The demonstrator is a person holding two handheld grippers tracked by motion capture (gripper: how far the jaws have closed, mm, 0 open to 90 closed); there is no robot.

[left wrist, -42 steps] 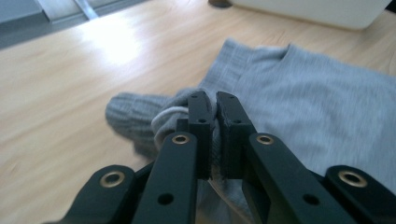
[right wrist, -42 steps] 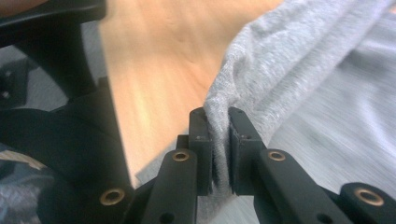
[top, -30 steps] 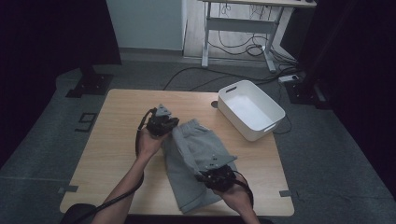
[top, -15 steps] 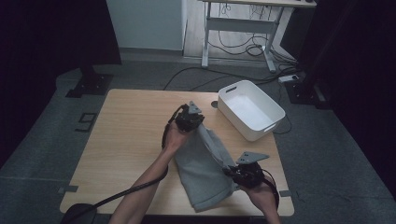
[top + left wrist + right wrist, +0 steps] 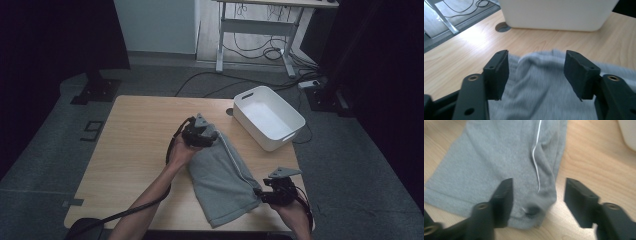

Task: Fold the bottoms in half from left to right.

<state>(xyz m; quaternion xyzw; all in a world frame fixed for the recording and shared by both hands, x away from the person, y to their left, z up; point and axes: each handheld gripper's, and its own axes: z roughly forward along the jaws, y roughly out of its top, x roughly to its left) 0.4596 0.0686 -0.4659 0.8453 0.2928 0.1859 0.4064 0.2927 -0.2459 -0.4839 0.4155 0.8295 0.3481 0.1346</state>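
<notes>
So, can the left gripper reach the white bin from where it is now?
Probably yes. The left gripper, jaws open over the grey garment, points toward the white bin, and just bare table lies between them. Its jaws have just been opening, with cloth between but not pressed.

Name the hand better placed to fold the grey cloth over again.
Left, probably: its tongs stand open over the cloth's far end by the bin. The right tongs, open too, sit at its near corner.

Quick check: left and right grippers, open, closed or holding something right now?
Left gripper: open, fingers just spread, grey garment lying between them, not pinched.
Right gripper: open, fingers just spread, garment's corner lying loose between them.
</notes>
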